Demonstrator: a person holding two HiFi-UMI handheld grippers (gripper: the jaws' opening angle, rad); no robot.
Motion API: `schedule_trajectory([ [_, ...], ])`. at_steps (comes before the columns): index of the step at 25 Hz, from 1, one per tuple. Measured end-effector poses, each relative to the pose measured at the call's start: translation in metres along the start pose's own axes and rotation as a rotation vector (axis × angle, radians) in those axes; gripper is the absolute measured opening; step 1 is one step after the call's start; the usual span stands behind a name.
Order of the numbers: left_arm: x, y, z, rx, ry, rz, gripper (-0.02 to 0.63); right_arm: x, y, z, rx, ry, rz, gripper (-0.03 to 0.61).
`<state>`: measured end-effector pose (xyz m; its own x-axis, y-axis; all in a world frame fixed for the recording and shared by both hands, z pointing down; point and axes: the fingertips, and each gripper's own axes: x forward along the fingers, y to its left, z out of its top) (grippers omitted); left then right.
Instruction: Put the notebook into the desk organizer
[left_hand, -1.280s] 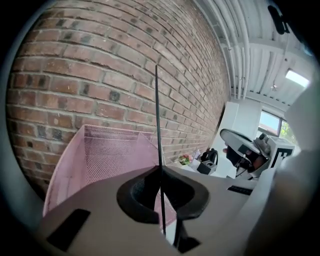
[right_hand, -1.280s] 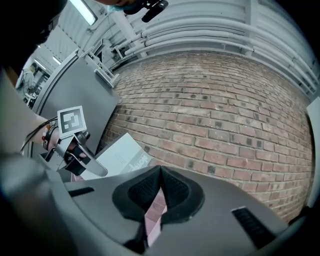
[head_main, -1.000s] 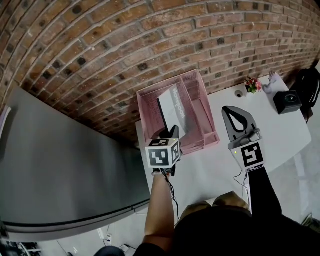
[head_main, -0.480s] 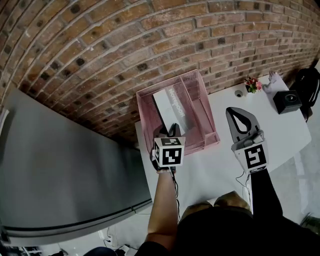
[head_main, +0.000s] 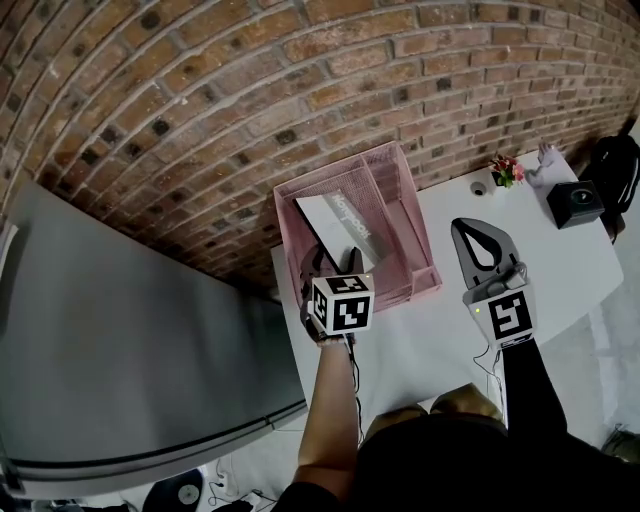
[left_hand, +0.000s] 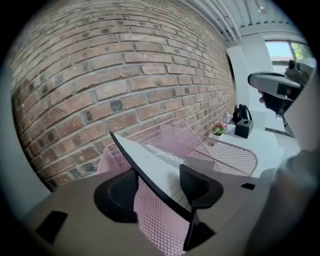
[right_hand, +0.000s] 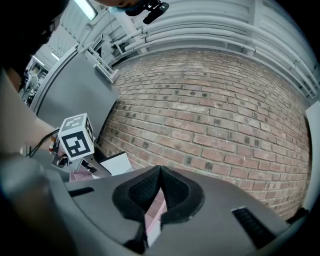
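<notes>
A pink mesh desk organizer (head_main: 402, 196) stands on the white desk against the brick wall. The white notebook (head_main: 334, 224) with a dark edge leans tilted inside its left compartment. My left gripper (head_main: 331, 262) is at the organizer's near edge. In the left gripper view the notebook (left_hand: 162, 167) runs slanted between the jaws of the left gripper (left_hand: 157, 181). Those jaws are opening, and neither pad presses on it. My right gripper (head_main: 468, 226) hovers shut over the desk to the organizer's right, its jaw tips touching with nothing between them (right_hand: 160, 172).
A black box (head_main: 575, 203), a small flower pot (head_main: 506, 170) and a black bag (head_main: 616, 168) stand at the desk's far right. A grey cabinet (head_main: 120, 330) lies to the left of the desk (head_main: 565, 275). The brick wall rises directly behind the organizer.
The notebook went from nearly upright to leaning over to the left inside the organizer. The left gripper's jaws have spread apart and it has drawn back slightly. The right gripper has hardly moved.
</notes>
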<state>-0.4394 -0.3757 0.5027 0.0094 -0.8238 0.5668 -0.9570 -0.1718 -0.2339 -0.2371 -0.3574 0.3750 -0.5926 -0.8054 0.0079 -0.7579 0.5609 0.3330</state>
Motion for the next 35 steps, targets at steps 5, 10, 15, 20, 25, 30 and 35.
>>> schedule_trajectory([
  [5,0.0,0.008,0.0,0.021,-0.012,0.038,0.306,0.002,0.004,0.0,-0.009,0.003,0.007,0.021],
  [10,0.002,0.008,0.0,0.03,-0.031,0.046,0.337,0.002,0.007,0.002,-0.016,0.002,0.017,0.02],
  [15,0.006,0.004,-0.004,0.029,-0.027,0.011,0.347,0.001,0.009,0.004,-0.008,-0.004,0.018,0.021],
  [20,0.008,-0.007,0.0,0.065,-0.039,-0.036,0.37,0.0,0.011,0.003,0.006,-0.001,0.022,0.021],
  [25,0.01,-0.011,0.0,0.056,-0.044,-0.048,0.373,-0.005,0.011,0.002,0.008,0.002,0.016,0.021],
  [30,0.009,-0.013,-0.001,0.047,-0.05,-0.057,0.373,-0.008,0.01,0.002,0.01,0.002,0.007,0.021],
  [35,0.008,-0.014,-0.002,0.027,-0.056,-0.069,0.373,-0.009,0.013,0.002,0.016,-0.001,0.004,0.021],
])
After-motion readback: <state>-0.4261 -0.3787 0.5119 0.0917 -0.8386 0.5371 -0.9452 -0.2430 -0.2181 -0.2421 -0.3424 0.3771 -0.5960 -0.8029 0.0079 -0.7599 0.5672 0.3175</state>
